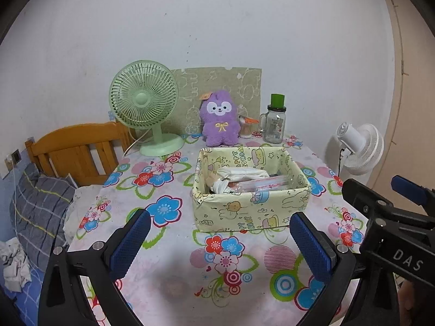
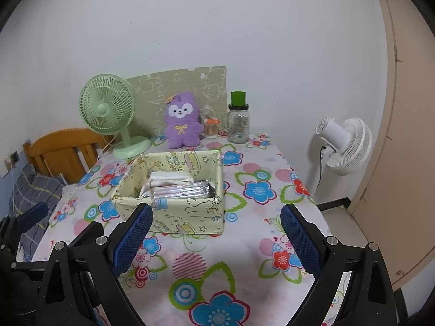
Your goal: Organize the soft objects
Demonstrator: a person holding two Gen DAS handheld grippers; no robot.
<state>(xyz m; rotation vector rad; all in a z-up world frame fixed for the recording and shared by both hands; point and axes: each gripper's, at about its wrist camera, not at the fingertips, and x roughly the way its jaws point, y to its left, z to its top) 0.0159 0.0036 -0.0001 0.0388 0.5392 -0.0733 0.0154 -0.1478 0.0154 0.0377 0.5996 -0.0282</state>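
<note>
A pale yellow cartoon-print box point(image 1: 244, 212) point(image 2: 190, 217) stands mid-table and holds white folded soft items point(image 1: 242, 175) point(image 2: 168, 178) and clear plastic packets point(image 2: 182, 191). A purple plush toy point(image 1: 219, 119) point(image 2: 181, 122) sits upright at the back against the wall. My left gripper point(image 1: 220, 240) is open and empty, hovering over the table just in front of the box. My right gripper point(image 2: 217, 233) is open and empty, in front of the box's right corner. The right gripper's body also shows in the left wrist view point(image 1: 391, 225).
A green desk fan point(image 1: 146, 106) point(image 2: 108, 111) stands back left. A glass jar with a green lid point(image 1: 274, 122) point(image 2: 238, 121) and a cotton-swab jar point(image 2: 211, 127) stand back right. A white floor fan point(image 2: 342, 146) is right of the floral tablecloth point(image 2: 244, 244); a wooden headboard point(image 1: 78, 152) is left.
</note>
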